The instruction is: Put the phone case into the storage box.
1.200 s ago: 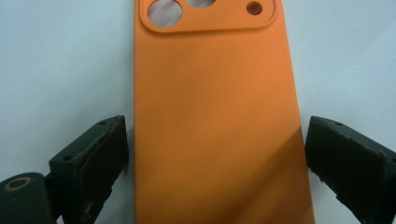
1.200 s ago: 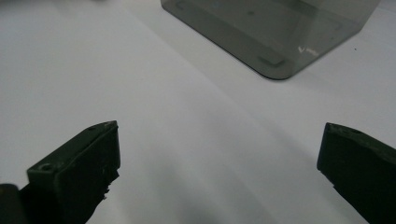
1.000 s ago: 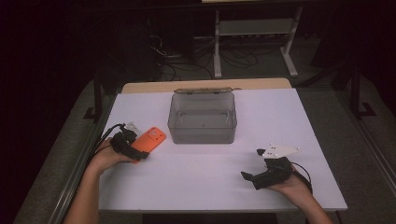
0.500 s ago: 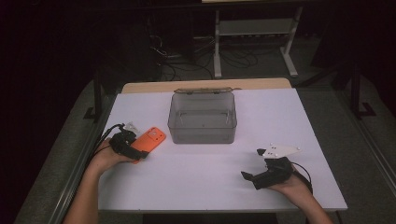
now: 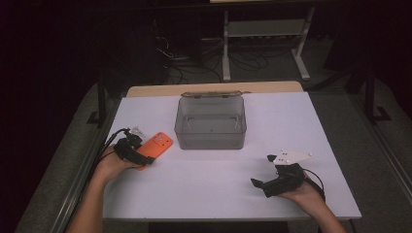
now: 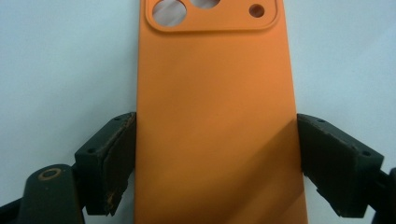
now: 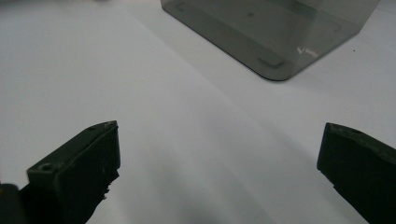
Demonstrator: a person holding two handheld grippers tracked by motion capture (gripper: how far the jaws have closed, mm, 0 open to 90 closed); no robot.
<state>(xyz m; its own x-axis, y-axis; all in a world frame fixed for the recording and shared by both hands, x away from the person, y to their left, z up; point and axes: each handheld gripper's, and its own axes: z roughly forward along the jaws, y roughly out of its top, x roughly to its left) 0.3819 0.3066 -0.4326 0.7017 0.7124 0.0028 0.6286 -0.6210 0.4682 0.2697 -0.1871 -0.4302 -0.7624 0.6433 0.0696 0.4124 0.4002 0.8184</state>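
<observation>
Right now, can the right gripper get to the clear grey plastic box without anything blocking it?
Probably yes. The right gripper rests with jaws open and empty, and bare white table lies between it and the clear grey plastic box. The orange phone case sits off to the other side.

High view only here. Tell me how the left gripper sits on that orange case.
Observer: In the left gripper view, the left gripper has just been closing its jaws with the orange phone case between them; both pads meet its long edges.
Operator: Give me the case's orientation.
Observer: Back facing up, camera cutout at the end away from the gripper.
Operator: Now the right gripper.
Observer: Jaws wide open over bare table, nothing between them, aimed toward a corner of the grey box.
</observation>
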